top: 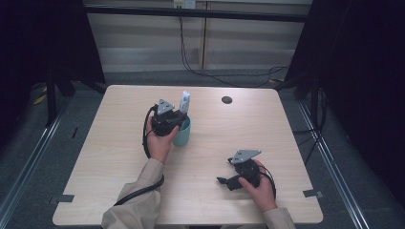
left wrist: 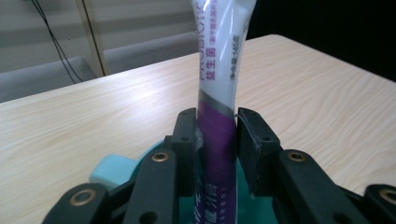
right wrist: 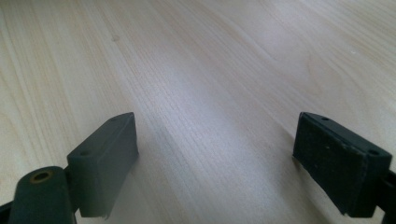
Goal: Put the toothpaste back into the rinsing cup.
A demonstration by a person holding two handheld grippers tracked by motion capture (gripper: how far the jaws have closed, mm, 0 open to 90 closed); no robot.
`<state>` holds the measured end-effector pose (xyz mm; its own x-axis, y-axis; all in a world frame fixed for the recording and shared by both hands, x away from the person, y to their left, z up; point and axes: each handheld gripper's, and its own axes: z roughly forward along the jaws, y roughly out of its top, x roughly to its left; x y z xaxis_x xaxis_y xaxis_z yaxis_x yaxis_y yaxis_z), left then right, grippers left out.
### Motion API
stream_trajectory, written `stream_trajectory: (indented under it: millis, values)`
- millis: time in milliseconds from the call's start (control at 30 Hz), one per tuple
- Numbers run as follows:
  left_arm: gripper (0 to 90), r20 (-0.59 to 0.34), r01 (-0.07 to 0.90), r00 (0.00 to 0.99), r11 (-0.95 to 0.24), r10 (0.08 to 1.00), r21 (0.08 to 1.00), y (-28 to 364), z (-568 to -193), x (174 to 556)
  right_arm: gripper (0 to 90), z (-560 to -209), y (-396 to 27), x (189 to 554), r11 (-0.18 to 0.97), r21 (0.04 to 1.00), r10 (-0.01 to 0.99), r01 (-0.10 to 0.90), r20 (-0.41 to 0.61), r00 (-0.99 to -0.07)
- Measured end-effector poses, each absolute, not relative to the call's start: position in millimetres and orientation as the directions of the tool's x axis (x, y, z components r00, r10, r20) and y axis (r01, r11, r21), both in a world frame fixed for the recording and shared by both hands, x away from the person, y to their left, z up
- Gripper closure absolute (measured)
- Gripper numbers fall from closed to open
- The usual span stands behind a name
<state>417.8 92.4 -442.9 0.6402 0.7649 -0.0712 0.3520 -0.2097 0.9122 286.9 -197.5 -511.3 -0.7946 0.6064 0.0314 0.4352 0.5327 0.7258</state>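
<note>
jaws of the left gripper (left wrist: pixel 215 135) are pinching the toothpaste tube (left wrist: pixel 219 79), standing upright in the teal cup (top: pixel 183 133) at centre-left of the high view. risk: tube is leaning on the rim, so letting go off-centre is likely tipping the light cup. right gripper (right wrist: pixel 215 163) is idling lower right, jaws spread, nothing between them.

One toothpaste tube (left wrist: pixel 219 84), one teal cup (top: pixel 183 135), two claws, one table (top: pixel 114 143).

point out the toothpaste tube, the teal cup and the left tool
toothpaste tube (left wrist: pixel 215 135): left gripper view, purple band
teal cup (top: pixel 183 135): high view, side wall
left tool (left wrist: pixel 215 128): left gripper view, between its fingertips
</note>
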Motion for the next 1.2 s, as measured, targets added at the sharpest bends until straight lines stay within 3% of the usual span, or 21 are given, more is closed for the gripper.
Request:
stream_trajectory:
  millis: [900, 1200]
  values:
    - [66.3, -0.067, 0.378, 0.647, -0.244, 0.759, 0.893, 98.1, -440.9, 417.7, 13.0, -511.3, -197.6, 286.9, 0.533, 0.726, 0.606, 0.436, 0.032, -0.794]
    - [57.0, -0.063, 0.393, 0.649, -0.263, 0.758, 0.881, 99.5, -438.2, 418.2, 13.0, -511.3, -197.6, 287.0, 0.532, 0.726, 0.606, 0.435, 0.032, -0.795]
